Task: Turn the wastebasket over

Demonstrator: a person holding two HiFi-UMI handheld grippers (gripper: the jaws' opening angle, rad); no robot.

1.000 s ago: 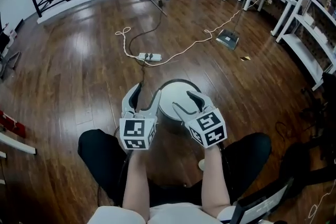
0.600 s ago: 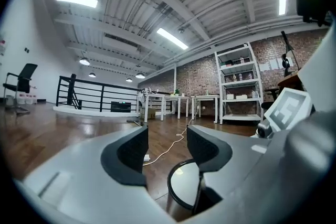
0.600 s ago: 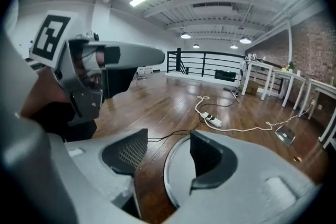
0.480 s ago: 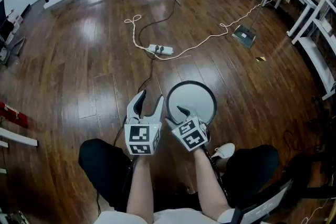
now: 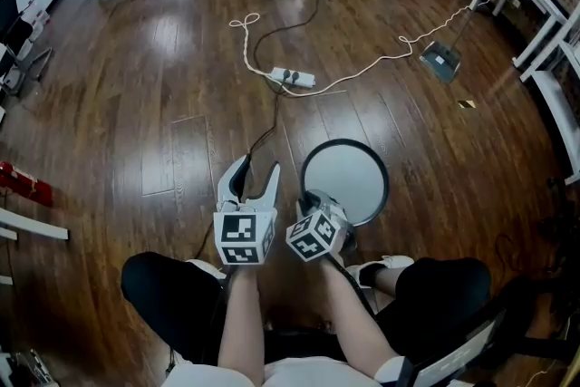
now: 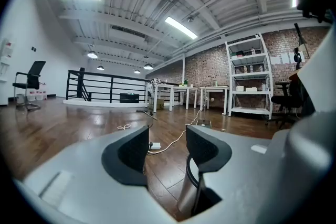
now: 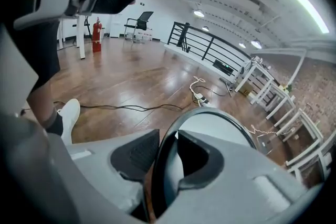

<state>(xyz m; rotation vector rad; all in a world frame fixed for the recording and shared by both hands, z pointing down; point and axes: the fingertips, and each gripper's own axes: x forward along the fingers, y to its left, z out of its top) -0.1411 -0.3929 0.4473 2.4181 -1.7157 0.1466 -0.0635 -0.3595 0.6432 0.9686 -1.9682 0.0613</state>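
Observation:
The wastebasket (image 5: pixel 349 177) stands on the wooden floor in front of the person's knees; it is round, pale inside, with a black rim (image 7: pixel 210 115). My right gripper (image 5: pixel 316 200) points down onto its near left edge. In the right gripper view the rim runs between the jaws of that gripper (image 7: pixel 168 145), which are closing and touch it on both sides. My left gripper (image 5: pixel 256 169) hovers just left of the basket, apart from it. Its jaws are closing slightly with nothing between them. In the left gripper view, the basket's grey wall (image 6: pixel 188 191) shows beside the right jaw of that gripper (image 6: pixel 167 147).
A white power strip (image 5: pixel 294 78) with black and white cords lies on the floor beyond the basket. A flat grey device (image 5: pixel 440 62) lies at the far right. The person's legs and a white shoe (image 5: pixel 385 267) are close behind the basket. White tables, shelving and a black railing line the room's edges.
Both grippers have come down toward the floor. The right gripper moved from over the basket to its near rim and its jaws narrowed around it. The left stayed beside the basket.

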